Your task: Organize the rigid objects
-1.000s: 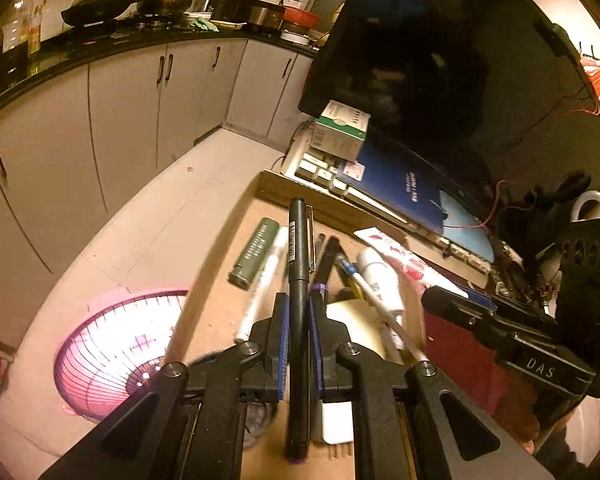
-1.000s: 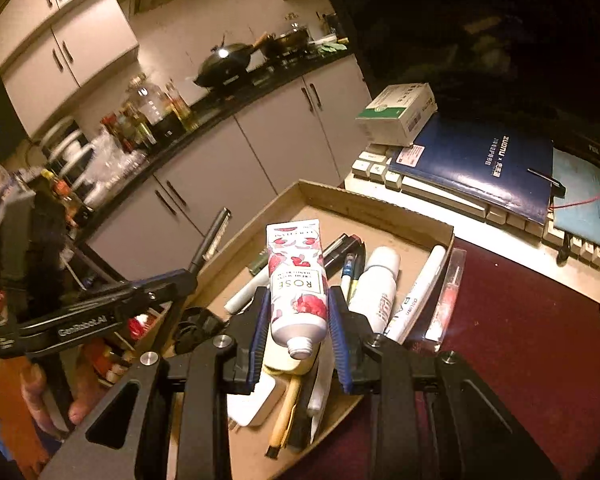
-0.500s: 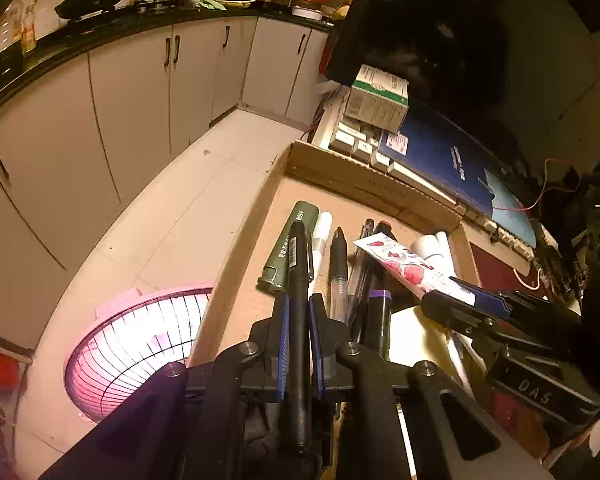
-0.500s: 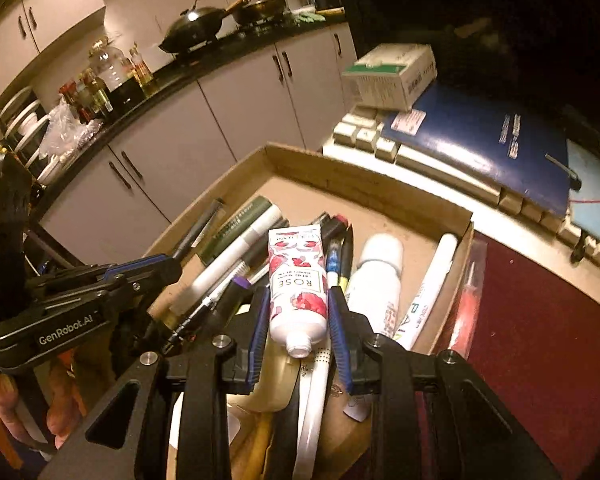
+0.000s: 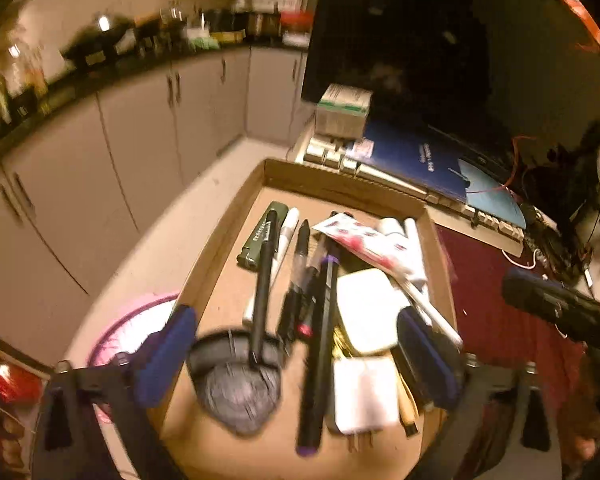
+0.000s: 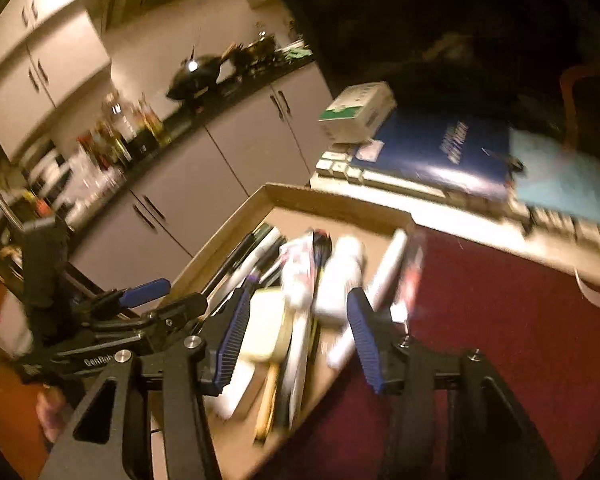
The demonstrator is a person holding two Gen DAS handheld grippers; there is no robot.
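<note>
A cardboard box (image 5: 342,184) holds several pens, markers and tubes. My left gripper (image 5: 296,356) hovers over its near end with its jaws opening wide. The black pen (image 5: 264,280) lies loose in the box between them, touched by neither pad. A purple-tipped pen (image 5: 320,340) and a white charger block (image 5: 364,396) lie beside it. My right gripper (image 6: 298,340) is also opening. The rose-print tube (image 6: 296,276) rests in the cardboard box (image 6: 332,196) below its pads, free of them. The left gripper (image 6: 144,292) shows at the left of the right wrist view.
Behind the box sits a keyboard (image 6: 380,178) under a blue folder (image 6: 432,152) and a white-green carton (image 6: 356,116). A dark red cloth (image 6: 500,320) covers the table to the right. A pink fan grille (image 5: 132,328) lies on the floor at left, with kitchen cabinets beyond.
Both grippers have opened. The left one let go of the black pen and the right one of the rose tube; both things now lie in the box. Both hands have drawn back.
</note>
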